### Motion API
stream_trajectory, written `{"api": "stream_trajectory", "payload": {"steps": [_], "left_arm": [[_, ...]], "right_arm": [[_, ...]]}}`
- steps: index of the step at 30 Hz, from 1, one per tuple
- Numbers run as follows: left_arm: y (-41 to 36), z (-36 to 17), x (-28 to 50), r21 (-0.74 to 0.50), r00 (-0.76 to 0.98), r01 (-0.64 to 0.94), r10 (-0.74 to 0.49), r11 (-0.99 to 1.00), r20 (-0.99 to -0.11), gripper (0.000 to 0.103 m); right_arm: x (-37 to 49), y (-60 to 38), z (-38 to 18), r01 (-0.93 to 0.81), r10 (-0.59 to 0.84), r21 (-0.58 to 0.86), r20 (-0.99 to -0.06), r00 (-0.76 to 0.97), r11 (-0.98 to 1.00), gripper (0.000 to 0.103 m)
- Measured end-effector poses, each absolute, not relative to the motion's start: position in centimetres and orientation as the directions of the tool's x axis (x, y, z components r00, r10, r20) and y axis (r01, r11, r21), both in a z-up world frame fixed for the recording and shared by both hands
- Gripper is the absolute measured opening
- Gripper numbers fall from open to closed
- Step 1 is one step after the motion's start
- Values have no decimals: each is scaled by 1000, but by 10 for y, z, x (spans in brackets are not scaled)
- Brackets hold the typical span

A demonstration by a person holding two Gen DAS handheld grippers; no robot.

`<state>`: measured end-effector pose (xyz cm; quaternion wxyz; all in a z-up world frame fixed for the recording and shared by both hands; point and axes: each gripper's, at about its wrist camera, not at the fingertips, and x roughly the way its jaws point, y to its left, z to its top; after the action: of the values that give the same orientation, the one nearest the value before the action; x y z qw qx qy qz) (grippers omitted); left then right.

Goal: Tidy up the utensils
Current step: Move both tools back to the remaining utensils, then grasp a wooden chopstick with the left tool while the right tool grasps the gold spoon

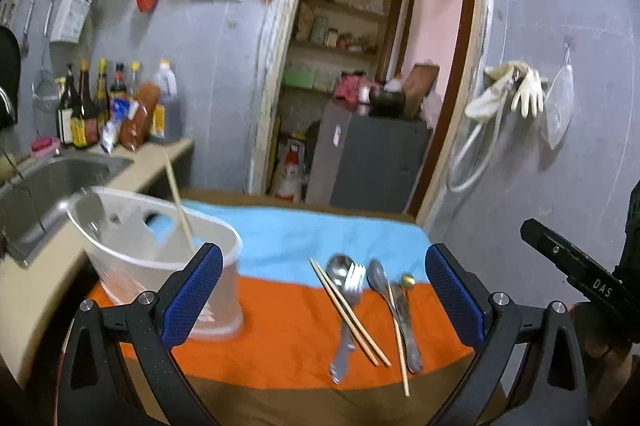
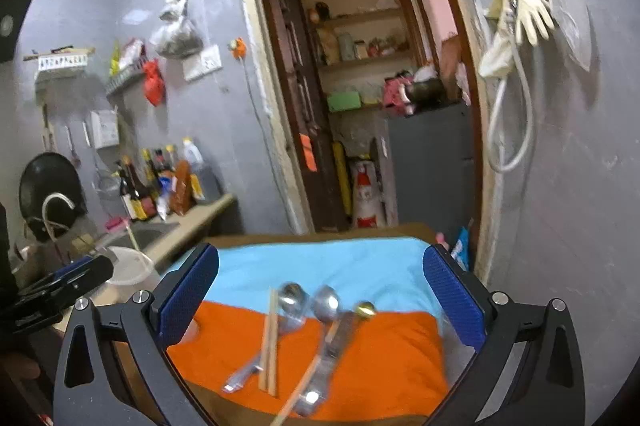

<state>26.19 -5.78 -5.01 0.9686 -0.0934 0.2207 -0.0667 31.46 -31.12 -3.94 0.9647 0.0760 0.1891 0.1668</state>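
Both tongs are hanging above a small worktop [image 1: 280, 386] that is wearing a cloth, orange [image 1: 280, 330] at the near side and light blue [image 1: 304, 238] at the far side. The left tongs [image 1: 322, 292] are standing spread wide with nothing between their blue pads [image 1: 192, 300], and the right tongs [image 2: 320, 296] are likewise gaping wide and gripping nothing. The utensils are lying loose in a cluster on the cloth, straddling the line where orange is meeting blue: a pair of wooden chopsticks [image 1: 348, 310] is slanting across a fork [image 1: 350, 290] and a large spoon [image 1: 339, 270], a second spoon [image 1: 378, 278] is sitting just beside them, and a small gold-headed spoon [image 1: 407, 281] is lying at the far right of the group, with one more single chopstick [image 1: 398, 338] crossing the handles there. In the right wrist view the same cluster is showing blurred, the chopstick pair [image 2: 269, 342] lying over the fork's handle. A white plastic holder [image 1: 160, 258] is standing on the left part of the cloth, touching the left pad in the picture, and one chopstick [image 1: 178, 202] is leaning upright inside it. Beyond the holder a steel sink [image 1: 48, 182] is sitting in the kitchen counter, with sauce bottles [image 1: 92, 106] lining the wall behind it. Rubber gloves [image 1: 516, 94] are hanging on the wall at the right of the doorway.
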Motion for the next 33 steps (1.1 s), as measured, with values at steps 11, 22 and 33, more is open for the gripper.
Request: {"api": "stream_trajectory", "payload": {"steps": [11, 22, 33], "left_arm": [[-92, -114, 300, -236, 794, 22, -160, 971, -586, 99], [-92, -158, 347, -228, 699, -46, -132, 973, -703, 92], [-86, -181, 388, -220, 620, -52, -141, 974, -772, 46]], "right_arm": [[352, -344, -95, -236, 324, 233, -494, 807, 943, 103], [399, -332, -141, -235, 354, 269, -610, 709, 934, 85], [426, -316, -160, -241, 355, 261, -683, 638, 935, 54]]}}
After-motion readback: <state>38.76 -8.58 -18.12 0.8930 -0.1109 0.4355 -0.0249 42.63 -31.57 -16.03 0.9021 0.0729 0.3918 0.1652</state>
